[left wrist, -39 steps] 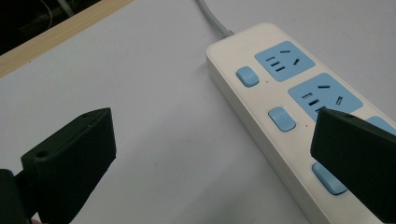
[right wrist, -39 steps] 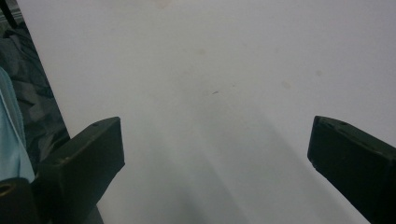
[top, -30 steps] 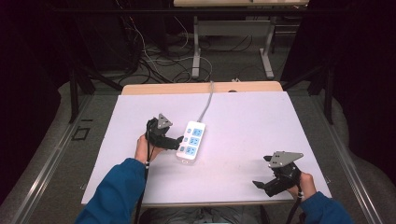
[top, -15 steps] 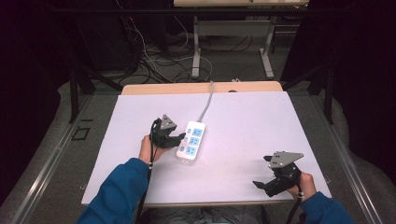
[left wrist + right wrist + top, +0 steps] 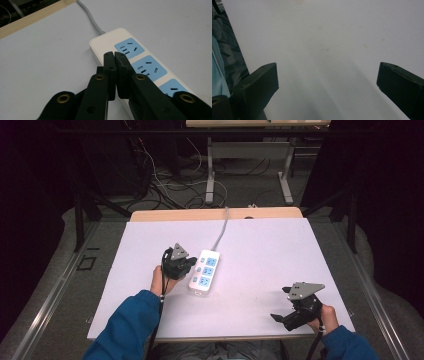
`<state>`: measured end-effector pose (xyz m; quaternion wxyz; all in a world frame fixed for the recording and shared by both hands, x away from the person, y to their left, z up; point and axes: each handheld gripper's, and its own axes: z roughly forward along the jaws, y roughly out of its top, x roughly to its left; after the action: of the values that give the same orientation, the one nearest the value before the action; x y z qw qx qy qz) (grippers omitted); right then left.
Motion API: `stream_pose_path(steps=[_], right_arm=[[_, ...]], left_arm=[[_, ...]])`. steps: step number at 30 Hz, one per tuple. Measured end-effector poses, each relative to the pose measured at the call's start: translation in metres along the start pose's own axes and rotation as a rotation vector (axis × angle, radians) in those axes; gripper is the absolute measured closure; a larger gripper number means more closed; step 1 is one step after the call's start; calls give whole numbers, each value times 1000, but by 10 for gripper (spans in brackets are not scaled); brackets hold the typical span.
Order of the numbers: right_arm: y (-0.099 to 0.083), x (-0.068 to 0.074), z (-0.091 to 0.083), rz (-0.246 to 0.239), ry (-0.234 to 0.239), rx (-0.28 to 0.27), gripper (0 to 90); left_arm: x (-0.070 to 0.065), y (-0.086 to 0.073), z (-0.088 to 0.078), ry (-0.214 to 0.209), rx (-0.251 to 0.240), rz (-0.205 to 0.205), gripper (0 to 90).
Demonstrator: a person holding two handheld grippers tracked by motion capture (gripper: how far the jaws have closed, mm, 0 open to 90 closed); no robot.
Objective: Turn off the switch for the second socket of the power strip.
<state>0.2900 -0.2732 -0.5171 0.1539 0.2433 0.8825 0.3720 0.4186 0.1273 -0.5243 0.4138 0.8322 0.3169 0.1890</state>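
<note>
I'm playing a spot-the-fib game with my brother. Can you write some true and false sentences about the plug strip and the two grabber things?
1. The power strip has three blue sockets. True.
2. The left gripper has its jaws wide open. False: they have just been closing and now meet, with nothing between them.
3. The right gripper touches the power strip. False: it sits apart, near the table's front right corner.
4. The right gripper's jaws stand open. True.
5. The strip's grey cable runs toward the table's far edge. True.
6. A plug sits in the middle socket. False: every socket is empty.
</note>
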Motion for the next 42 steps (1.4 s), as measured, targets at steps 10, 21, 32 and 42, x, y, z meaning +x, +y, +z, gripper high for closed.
stream_pose_path(steps=[10,21,32,42], right_arm=[[0,0,0,4,-5,-2,32],[0,0,0,-1,-3,-2,32],[0,0,0,3,-3,-1,32],[0,1,-1,2,-2,0,32]], left_arm=[[-4,1,7,-32,6,11,898],[-5,-3,14,-60,30,2,898],[-7,-8,20,-74,56,10,898],[-5,-10,20,-70,48,-3,899]])
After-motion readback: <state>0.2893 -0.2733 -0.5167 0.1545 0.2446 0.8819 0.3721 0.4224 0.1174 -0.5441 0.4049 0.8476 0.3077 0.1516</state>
